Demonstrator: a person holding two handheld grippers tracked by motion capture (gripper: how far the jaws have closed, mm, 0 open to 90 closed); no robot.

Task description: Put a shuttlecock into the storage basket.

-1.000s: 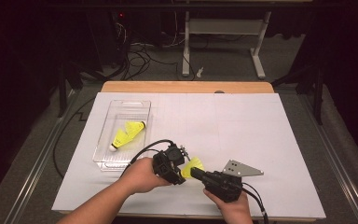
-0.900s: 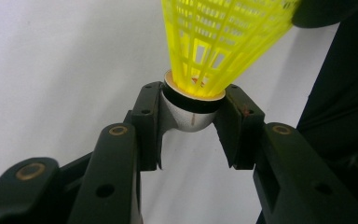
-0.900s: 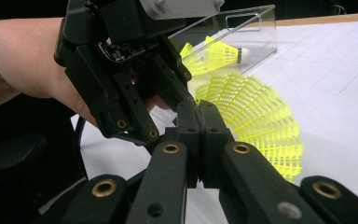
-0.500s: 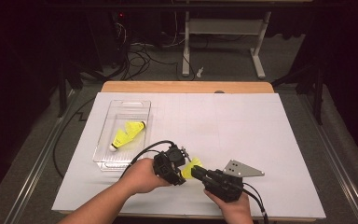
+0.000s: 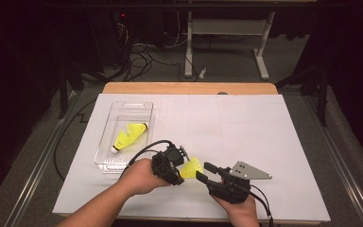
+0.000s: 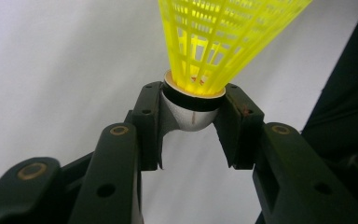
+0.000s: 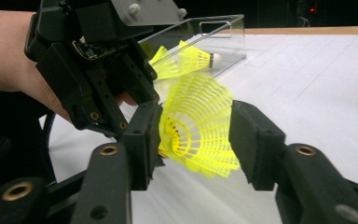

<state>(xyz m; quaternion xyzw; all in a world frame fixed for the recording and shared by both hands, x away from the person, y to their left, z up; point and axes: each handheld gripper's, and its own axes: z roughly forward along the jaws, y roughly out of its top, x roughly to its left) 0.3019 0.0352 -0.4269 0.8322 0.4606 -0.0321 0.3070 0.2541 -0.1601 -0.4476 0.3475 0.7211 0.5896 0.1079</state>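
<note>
Low in the frame's centre, the right gripper (image 5: 207, 171) has just spread off the yellow shuttlecock (image 5: 192, 168); the left gripper (image 6: 193, 119) pinches its cork, so the handover looks complete.

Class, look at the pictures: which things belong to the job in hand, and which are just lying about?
In the job: shuttlecock gripped at its cork by the left gripper; right gripper, jaws just opening around its skirt; clear tray holding two shuttlecocks.

Lying about: floor cables; desk frame.

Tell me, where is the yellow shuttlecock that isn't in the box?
The shuttlecock sits between both grippers near the table's front; the left gripper pinches its cork.
</note>
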